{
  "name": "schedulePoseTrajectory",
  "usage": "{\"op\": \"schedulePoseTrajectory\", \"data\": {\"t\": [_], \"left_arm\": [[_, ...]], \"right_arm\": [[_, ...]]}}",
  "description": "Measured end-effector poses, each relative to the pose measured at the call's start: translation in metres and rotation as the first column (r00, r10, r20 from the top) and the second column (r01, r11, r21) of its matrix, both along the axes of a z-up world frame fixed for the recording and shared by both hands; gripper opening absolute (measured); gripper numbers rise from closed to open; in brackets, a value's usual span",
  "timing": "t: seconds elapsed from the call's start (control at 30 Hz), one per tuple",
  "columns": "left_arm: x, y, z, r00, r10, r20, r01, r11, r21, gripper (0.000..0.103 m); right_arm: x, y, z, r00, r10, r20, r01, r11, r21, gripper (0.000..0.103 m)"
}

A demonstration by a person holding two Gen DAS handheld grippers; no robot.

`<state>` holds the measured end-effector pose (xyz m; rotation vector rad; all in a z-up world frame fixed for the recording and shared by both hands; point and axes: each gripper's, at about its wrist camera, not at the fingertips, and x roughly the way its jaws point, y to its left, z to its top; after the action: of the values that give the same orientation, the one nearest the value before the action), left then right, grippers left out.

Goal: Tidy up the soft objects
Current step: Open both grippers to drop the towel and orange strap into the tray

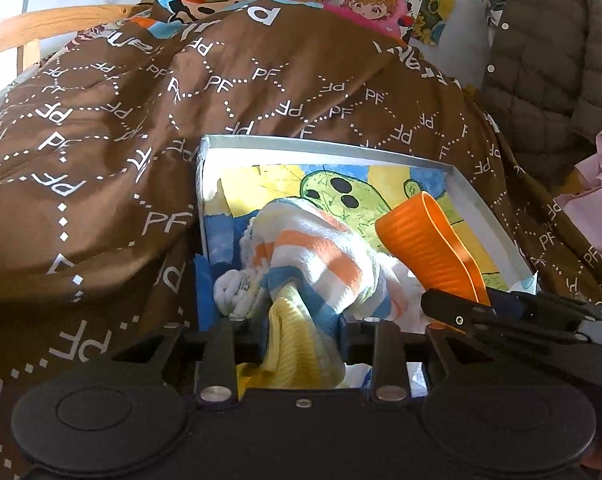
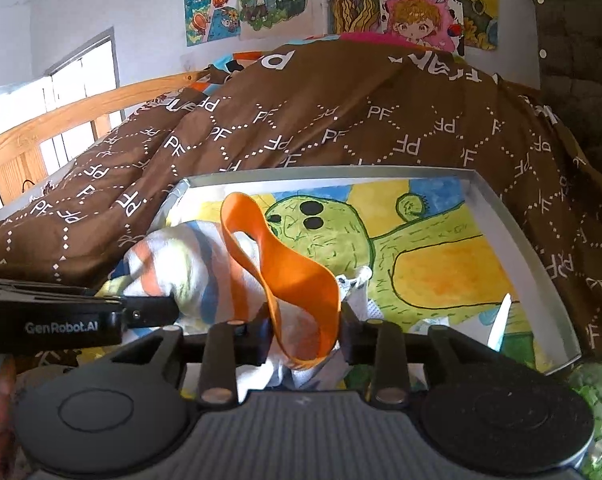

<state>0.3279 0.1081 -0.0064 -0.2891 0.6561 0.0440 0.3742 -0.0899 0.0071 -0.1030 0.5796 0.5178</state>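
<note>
A shallow white box [image 1: 321,146] [image 2: 341,172], lined with a painted cactus picture, lies on a brown blanket. Inside it is a bundled striped towel [image 1: 313,248] [image 2: 189,264] with a yellow cloth end [image 1: 293,352]. That end runs between the jaws of my left gripper [image 1: 303,340], which stand apart around it without squeezing. A white knitted item [image 1: 237,292] lies by the towel. An orange ribbed rubber loop [image 1: 429,240] [image 2: 297,272] rests on the towel. Its lower end sits loosely, not pinched flat, between the parted jaws of my right gripper [image 2: 305,340]. The two grippers are side by side at the box's near edge.
The brown "PF" blanket [image 1: 101,160] rises around the box on the left and behind. A wooden bed rail [image 2: 61,120] runs along the far left. On the right are a quilted olive jacket [image 1: 541,60] and a pink cloth [image 1: 601,184]. Posters hang on the wall.
</note>
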Motion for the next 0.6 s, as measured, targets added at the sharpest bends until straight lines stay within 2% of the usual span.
{"op": "schedulePoseTrajectory", "data": {"t": [0.17, 0.23, 0.3, 0.43, 0.6], "left_arm": [[-0.005, -0.003, 0.003, 1.0, 0.002, 0.01, -0.002, 1.0, 0.016, 0.05], [-0.008, -0.003, 0.005, 1.0, 0.008, 0.019, -0.009, 1.0, 0.026, 0.061], [-0.011, -0.004, 0.007, 1.0, 0.019, 0.025, -0.02, 0.999, 0.033, 0.067], [-0.017, -0.003, 0.009, 0.999, 0.038, 0.026, -0.039, 0.999, 0.035, 0.073], [-0.026, -0.004, 0.016, 0.998, 0.05, 0.044, -0.052, 0.998, 0.042, 0.08]], "right_arm": [[-0.002, -0.004, 0.003, 1.0, -0.013, 0.011, 0.013, 1.0, -0.007, 0.044], [-0.002, -0.006, 0.005, 1.0, -0.017, 0.018, 0.017, 1.0, -0.013, 0.046], [-0.003, -0.007, 0.008, 0.999, -0.022, 0.026, 0.022, 1.0, -0.015, 0.048], [-0.006, -0.012, 0.014, 0.999, -0.032, 0.042, 0.033, 0.999, -0.017, 0.054], [-0.011, -0.02, 0.024, 0.997, -0.035, 0.063, 0.035, 0.999, -0.007, 0.066]]}}
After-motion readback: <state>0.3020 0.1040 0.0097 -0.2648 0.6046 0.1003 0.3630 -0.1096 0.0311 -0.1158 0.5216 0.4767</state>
